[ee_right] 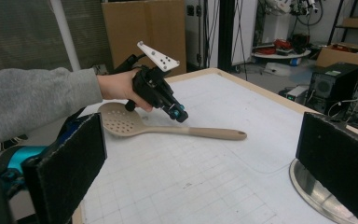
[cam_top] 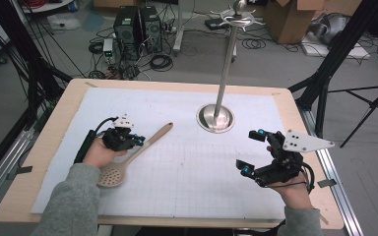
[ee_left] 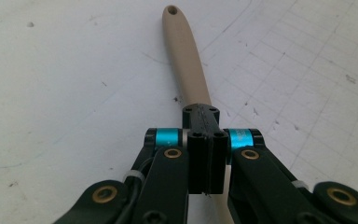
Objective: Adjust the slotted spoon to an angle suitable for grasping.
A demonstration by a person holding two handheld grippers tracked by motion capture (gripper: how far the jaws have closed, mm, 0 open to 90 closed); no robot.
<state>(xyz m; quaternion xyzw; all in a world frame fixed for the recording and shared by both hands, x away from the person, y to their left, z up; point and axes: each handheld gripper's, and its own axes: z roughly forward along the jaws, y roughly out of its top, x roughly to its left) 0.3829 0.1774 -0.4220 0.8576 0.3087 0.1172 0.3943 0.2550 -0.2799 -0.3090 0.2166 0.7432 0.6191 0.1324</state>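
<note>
In the left gripper view, the left gripper [ee_left: 205, 154] covers the middle of the slotted spoon's [ee_left: 186, 60] handle, and the perforated bowl lies below the frame's bottom edge. Whether the jaws pinch the handle or merely sit over it is hard to tell there.

In the high view, the person's left hand [cam_top: 101, 152] hides part of the bowl's rim at lower left, and the top edge crops the stand [cam_top: 225, 73] at its knob.

In the right gripper view, the right jaw blocks much of the stand's metal base at lower right, which the bottom edge also cuts. The background shelves at upper right are too blurred to make out.
</note>
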